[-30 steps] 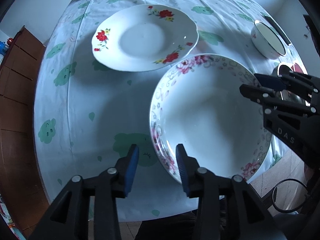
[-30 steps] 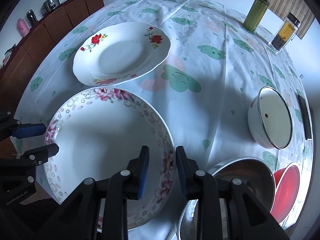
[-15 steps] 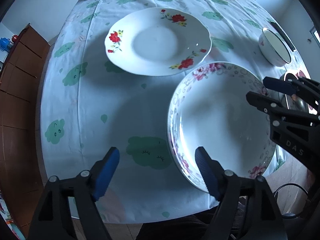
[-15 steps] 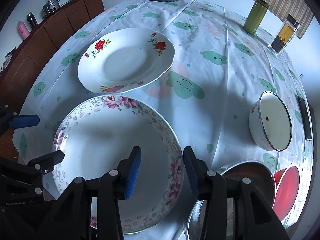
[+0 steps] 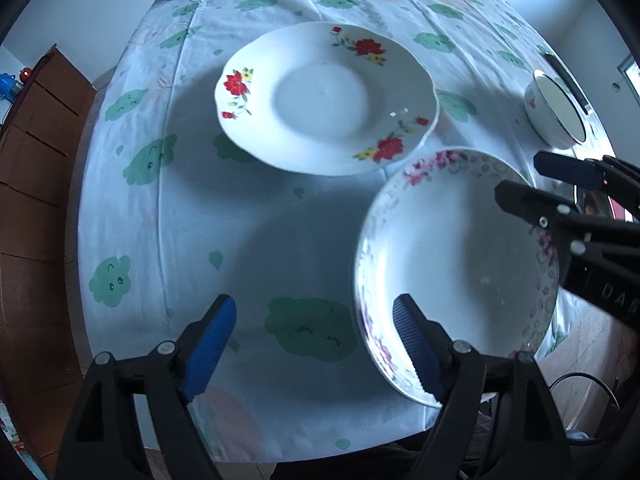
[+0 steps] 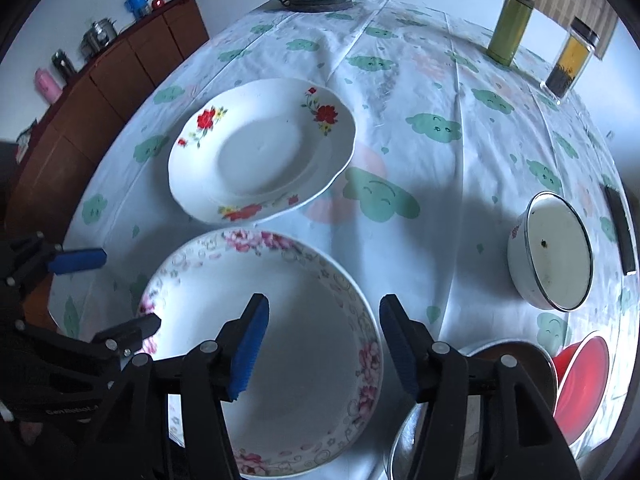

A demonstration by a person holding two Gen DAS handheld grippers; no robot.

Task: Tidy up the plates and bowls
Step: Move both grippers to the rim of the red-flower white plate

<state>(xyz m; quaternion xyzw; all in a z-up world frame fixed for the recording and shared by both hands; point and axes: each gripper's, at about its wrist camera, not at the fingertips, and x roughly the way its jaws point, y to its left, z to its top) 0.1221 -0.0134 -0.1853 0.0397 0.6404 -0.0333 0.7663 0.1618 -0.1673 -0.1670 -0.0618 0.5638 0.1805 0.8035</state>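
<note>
Both tools gape, left tool (image 5: 310, 344) and right tool (image 6: 322, 346) astride the pink-flowered bowl (image 6: 288, 344). Glazed china: stiff, slick, breakable. Best pinched at the rim.

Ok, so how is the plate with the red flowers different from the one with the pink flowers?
The red-flower plate has a wavy edge and a few separate red and yellow sprays; the pink-flower plate has a smooth round edge with a continuous patterned band. The red-flower plate is shallow with a flat centre, while the pink-flower plate is deeper, more bowl-like. The pink-flower plate lies nearer both grippers, at the table edge. Both are white and empty.
</note>
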